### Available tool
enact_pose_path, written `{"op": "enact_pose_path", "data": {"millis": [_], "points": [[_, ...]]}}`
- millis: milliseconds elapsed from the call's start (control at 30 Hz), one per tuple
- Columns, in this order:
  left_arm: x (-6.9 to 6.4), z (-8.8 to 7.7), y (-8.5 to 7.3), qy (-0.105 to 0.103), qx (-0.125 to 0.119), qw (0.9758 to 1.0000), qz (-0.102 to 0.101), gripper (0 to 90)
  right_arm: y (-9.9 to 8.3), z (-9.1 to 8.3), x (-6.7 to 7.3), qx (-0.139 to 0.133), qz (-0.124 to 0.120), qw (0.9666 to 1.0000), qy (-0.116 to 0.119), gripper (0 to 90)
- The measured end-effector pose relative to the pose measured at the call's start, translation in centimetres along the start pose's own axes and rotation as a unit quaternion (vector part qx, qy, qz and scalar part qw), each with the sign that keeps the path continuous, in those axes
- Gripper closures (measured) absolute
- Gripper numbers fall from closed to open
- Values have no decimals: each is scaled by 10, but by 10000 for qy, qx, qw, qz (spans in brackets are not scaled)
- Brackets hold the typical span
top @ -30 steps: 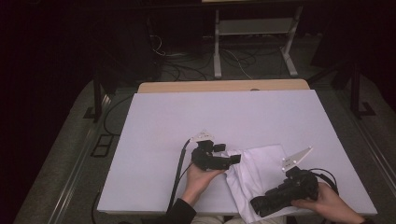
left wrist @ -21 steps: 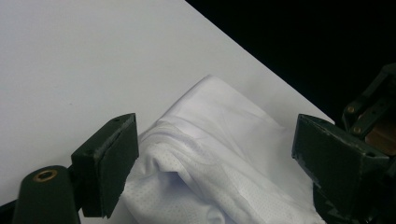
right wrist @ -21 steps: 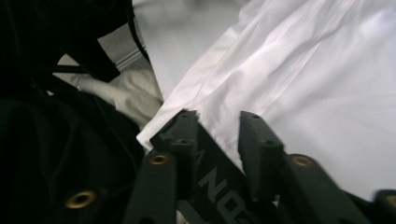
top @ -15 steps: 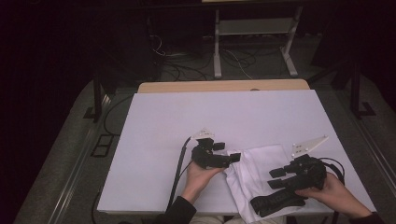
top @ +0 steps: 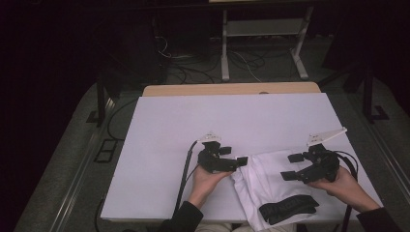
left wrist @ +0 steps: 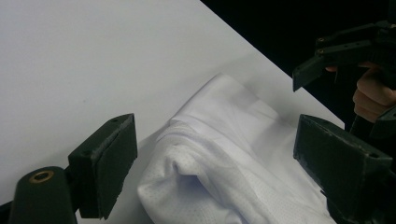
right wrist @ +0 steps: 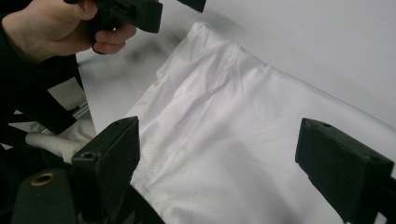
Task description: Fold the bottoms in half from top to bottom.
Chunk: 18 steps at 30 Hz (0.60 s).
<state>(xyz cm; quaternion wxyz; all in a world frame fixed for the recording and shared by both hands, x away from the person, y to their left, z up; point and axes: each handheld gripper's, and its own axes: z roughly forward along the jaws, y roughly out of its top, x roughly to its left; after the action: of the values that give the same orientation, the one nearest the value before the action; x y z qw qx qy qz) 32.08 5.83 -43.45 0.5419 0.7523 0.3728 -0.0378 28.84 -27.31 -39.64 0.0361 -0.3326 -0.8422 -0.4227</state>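
Table [top: 193,121]: white top, wooden strip along its far edge; bare apart from the items listed below.
White garment [top: 266,181]: lies crumpled at the near right part of the table, one portion hanging over the near edge. Fabric is part smooth, part fine mesh, as seen in both gripper views. A black band [top: 288,208] lies across its near end.
Left gripper [top: 239,162]: held in the person's left hand [top: 205,180], low over the table at the garment's left edge. In the left gripper view its jaws stand wide apart with a raised fold of the garment between them; neither pad touches the cloth. Nothing gripped.
Right gripper [top: 291,166]: held in the person's right hand [top: 341,181] above the garment's right part, jaws pointing left toward the other gripper. In the right gripper view its jaws are spread wide over flat cloth, nothing between them in contact. Nothing gripped.
Cables: one black cable [top: 186,174] trails from the left gripper toward the near table edge; another loops behind the right gripper.
Surroundings: dark floor [top: 72,159] with loose cables and a metal stand [top: 263,43] beyond the table.
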Motion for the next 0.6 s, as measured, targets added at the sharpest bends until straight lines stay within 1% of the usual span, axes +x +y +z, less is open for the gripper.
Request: {"op": "enact_pose_path", "data": {"millis": [67,133,167,233,367,433,600], "points": [[1,0,0,22,21,10000,1,128,0,-1,-4,-34,-5,10000,-25,111],[3,1,0,17,32,10000,-56,128,1,-2,-7,-57,-14,10000,-60,58],[4,1,0,-3,44,10000,-86,128,2,-3,-9,-70,-22,9999,-69,49],[5,2,1,-10,90,9999,-116,128,3,-4,-13,-115,4,9999,-102,45],[7,4,1,26,105,9998,-161,128,5,-6,-23,-162,77,9997,-178,48],[8,4,1,40,108,9998,-173,128,5,-6,-27,-186,102,9995,-226,51],[11,6,1,107,156,9997,-170,130,5,-5,-41,-242,251,9988,-336,68]]}}
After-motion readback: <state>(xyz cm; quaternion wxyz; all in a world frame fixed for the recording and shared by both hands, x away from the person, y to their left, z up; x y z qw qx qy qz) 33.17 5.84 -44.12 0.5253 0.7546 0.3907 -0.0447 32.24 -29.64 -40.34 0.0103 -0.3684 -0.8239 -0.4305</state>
